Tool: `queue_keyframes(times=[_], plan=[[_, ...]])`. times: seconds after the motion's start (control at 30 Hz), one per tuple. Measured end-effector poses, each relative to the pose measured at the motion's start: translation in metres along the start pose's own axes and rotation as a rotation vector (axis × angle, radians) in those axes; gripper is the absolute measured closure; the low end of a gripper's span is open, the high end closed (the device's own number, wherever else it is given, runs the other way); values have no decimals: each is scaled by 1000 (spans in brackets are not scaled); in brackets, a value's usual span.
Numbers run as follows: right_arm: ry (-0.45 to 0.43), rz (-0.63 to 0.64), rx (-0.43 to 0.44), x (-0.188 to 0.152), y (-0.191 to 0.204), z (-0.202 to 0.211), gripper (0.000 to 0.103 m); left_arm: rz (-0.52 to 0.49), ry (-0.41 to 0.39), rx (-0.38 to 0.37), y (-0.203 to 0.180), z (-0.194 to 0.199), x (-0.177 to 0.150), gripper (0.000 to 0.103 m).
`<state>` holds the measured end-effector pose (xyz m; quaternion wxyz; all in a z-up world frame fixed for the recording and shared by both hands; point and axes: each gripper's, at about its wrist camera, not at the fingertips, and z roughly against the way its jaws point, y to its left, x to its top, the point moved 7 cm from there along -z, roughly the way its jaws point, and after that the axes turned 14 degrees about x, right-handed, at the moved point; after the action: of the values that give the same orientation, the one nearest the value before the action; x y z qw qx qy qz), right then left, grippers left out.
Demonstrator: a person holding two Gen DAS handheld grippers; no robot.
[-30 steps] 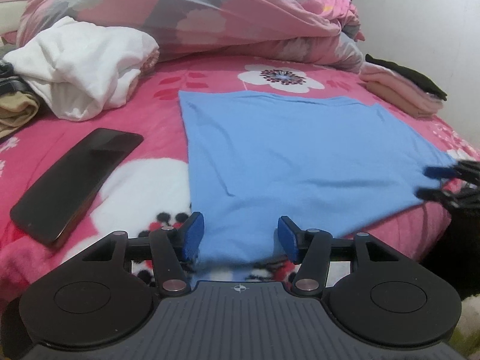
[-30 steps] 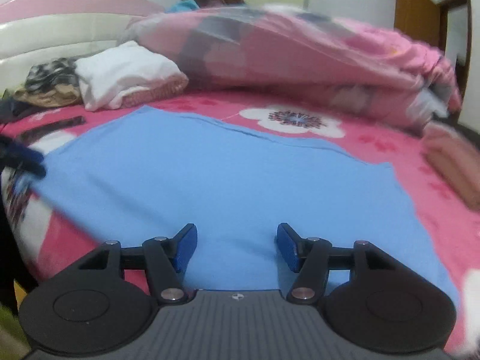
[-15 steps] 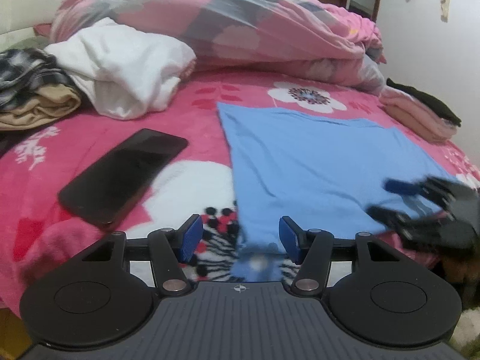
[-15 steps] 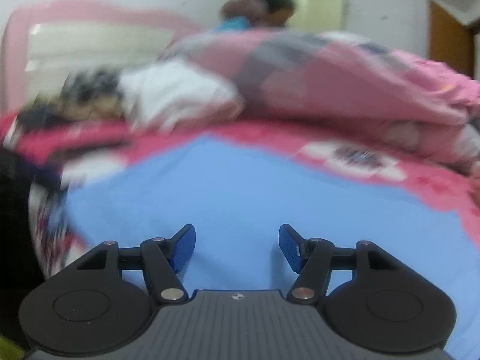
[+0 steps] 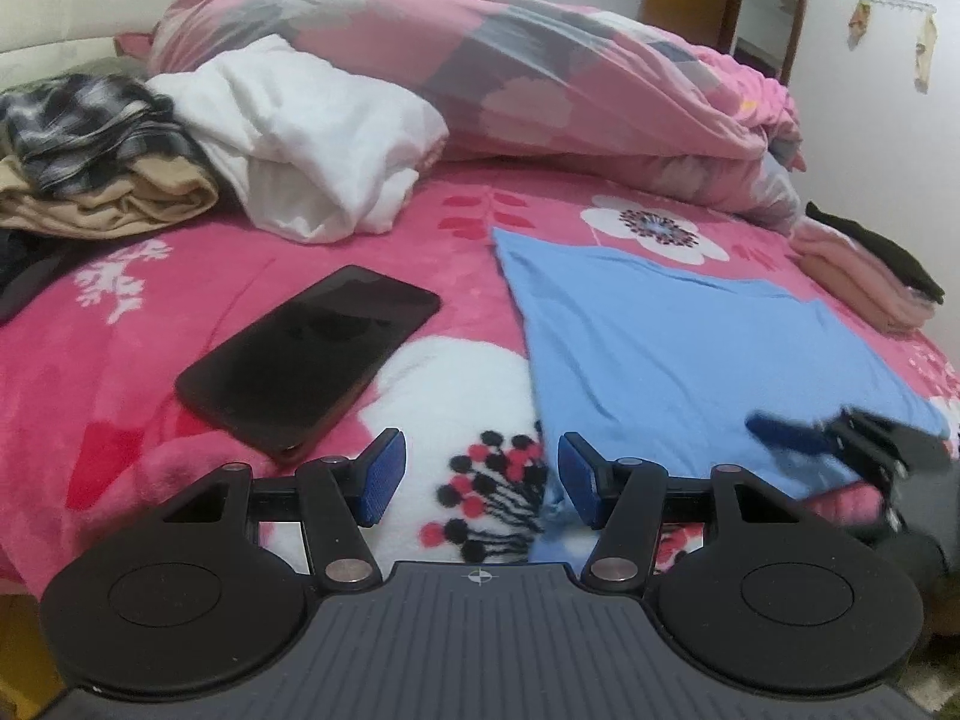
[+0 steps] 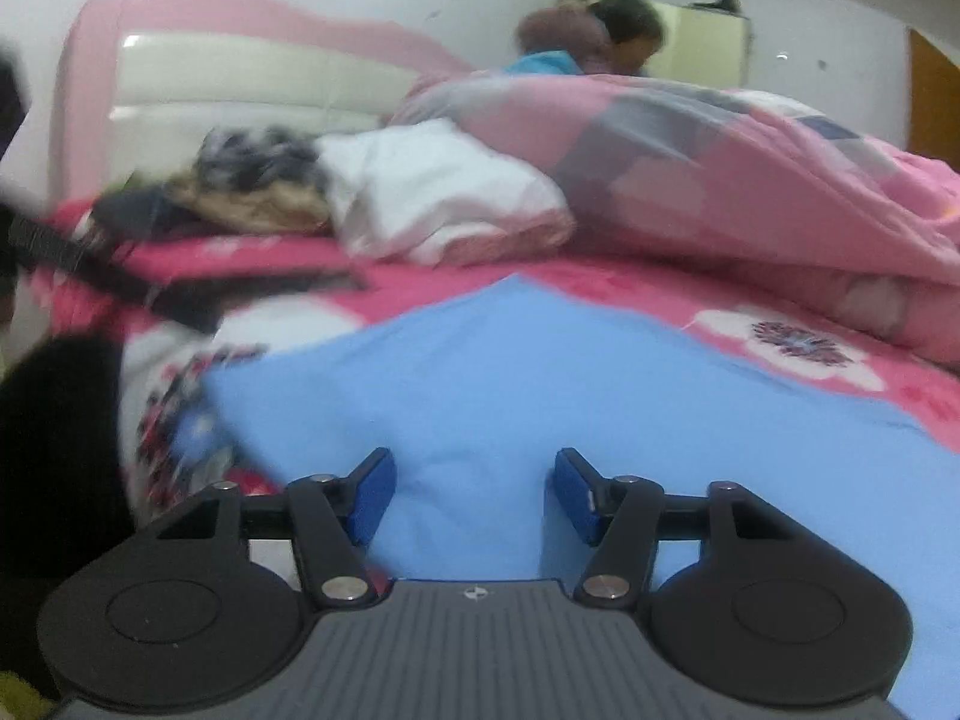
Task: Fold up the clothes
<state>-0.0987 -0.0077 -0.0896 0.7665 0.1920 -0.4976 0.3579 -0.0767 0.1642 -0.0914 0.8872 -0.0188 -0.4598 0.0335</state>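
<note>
A light blue garment (image 5: pixel 678 336) lies flat on the pink flowered bedspread (image 5: pixel 108 324); it also fills the lower half of the right wrist view (image 6: pixel 540 396). My left gripper (image 5: pixel 477 483) is open just off the garment's near left corner, over the black-and-red pattern, nothing between its blue pads. My right gripper (image 6: pixel 474 495) is open low over the garment's near edge, nothing pinched. In the left wrist view the right gripper (image 5: pixel 828 432) shows blurred at the garment's near right side.
A black phone (image 5: pixel 312 360) lies left of the garment. Behind it sit a crumpled white garment (image 5: pixel 312 132), a tan and checked pile (image 5: pixel 90 162) and a rolled pink quilt (image 5: pixel 540 72). Folded pink and black clothes (image 5: pixel 864 276) are stacked at the right. A person (image 6: pixel 588 36) sits behind the quilt.
Both grippers have slid left along the bed's near edge. The left one went from over the garment's near edge to just past its left corner. Both stayed open.
</note>
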Motion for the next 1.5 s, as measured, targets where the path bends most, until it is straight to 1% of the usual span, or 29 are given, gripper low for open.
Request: queue_keyframes(times=[0.07,0.13,0.2,0.33,0.43,0.5,0.57,0.63,0.73,0.77,0.83,0.9,0.93,1.0,1.07,1.13,1.17,1.23,1.27,1.3,1.37,1.43,1.5], plan=[[9,36,65,-1,19,6,39,18,0,1,4,-2,-1,47],[15,76,141,2,30,9,42,37,0,3,6,-5,0,46],[-14,101,125,12,31,8,42,52,-5,1,7,-6,1,47],[-59,85,60,26,18,-14,42,65,-22,8,10,-3,5,46],[-30,121,135,17,43,-29,45,69,-28,20,14,1,6,46],[-22,194,220,9,73,-27,45,66,-33,30,16,4,7,46],[-40,274,282,7,94,-20,47,70,-35,38,19,5,8,46],[-75,299,255,15,92,-20,47,75,-35,41,20,6,9,47],[-85,186,185,25,59,-32,47,74,-40,35,17,7,11,46],[-69,174,197,21,59,-34,46,72,-42,32,15,7,12,46],[-35,161,231,11,62,-38,45,67,-45,23,10,6,14,46],[-38,210,311,1,88,-25,45,61,-47,12,4,4,17,46],[-37,215,389,-4,100,-16,47,58,-46,3,-1,2,18,46],[-51,183,435,-7,101,0,48,52,-47,-24,-12,-2,20,46],[-70,141,329,-4,78,11,47,36,-53,-66,-28,-6,22,46],[-92,53,193,-2,39,25,47,12,-58,-114,-46,-10,24,46],[-102,9,119,-3,17,33,47,-5,-48,-129,-55,-14,22,46],[-86,-47,13,-16,-12,47,46,-39,-27,-158,-74,-23,18,46],[-58,-67,-9,-25,-19,52,46,-56,-16,-173,-83,-27,16,46],[-36,-75,-8,-35,-20,56,46,-74,-5,-187,-92,-31,13,46],[-24,-69,28,-48,-8,74,46,-108,20,-190,-102,-36,7,46],[-7,-92,81,-55,-1,92,48,-138,23,-180,-106,-37,3,46],[-11,-104,14,-50,-19,106,48,-156,26,-174,-107,-37,1,46]])
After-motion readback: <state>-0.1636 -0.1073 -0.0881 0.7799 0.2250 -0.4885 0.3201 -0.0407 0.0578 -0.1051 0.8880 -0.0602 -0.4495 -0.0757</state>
